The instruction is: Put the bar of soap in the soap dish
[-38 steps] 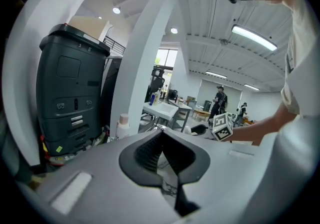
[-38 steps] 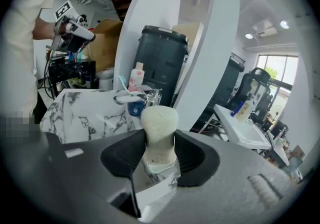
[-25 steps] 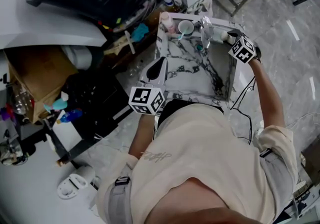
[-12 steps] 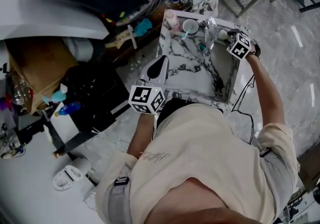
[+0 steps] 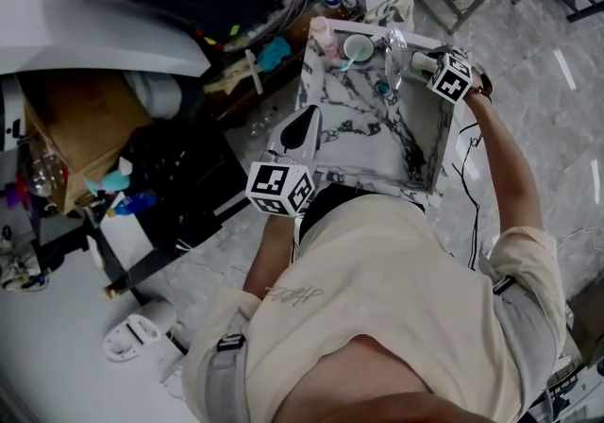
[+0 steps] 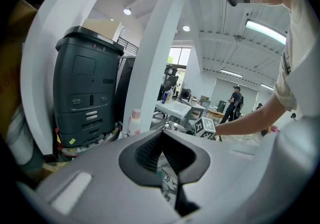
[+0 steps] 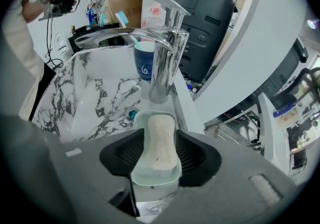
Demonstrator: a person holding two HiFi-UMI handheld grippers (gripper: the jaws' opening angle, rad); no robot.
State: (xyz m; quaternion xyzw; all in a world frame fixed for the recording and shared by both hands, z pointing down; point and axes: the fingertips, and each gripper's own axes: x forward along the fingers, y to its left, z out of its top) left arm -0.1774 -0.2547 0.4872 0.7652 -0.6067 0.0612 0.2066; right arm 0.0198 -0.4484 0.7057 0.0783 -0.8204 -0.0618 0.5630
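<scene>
The pale bar of soap (image 7: 161, 140) lies lengthwise in the light green soap dish (image 7: 154, 180) on the sink's rim, just in front of the chrome faucet (image 7: 164, 63). My right gripper (image 7: 159, 138) points down over them. Its jaws have just been opening and stand open, one on each side of the dish, with small gaps to the soap. In the head view this gripper (image 5: 429, 62) is at the sink's far right corner. My left gripper (image 5: 304, 121) hovers at the sink's near left edge. It is shut and holds nothing, with the tips (image 6: 162, 132) together.
The marble-patterned sink (image 5: 368, 143) has a teal drain plug (image 7: 132, 114). A blue cup (image 7: 144, 63) with toothbrushes and a pink bottle (image 5: 323, 34) stand on the back rim. A black bin (image 7: 205, 23) and cluttered boxes lie left of the sink.
The right gripper has shifted a little along the sink's back rim toward the faucet and lowered. The left gripper has stayed put.
</scene>
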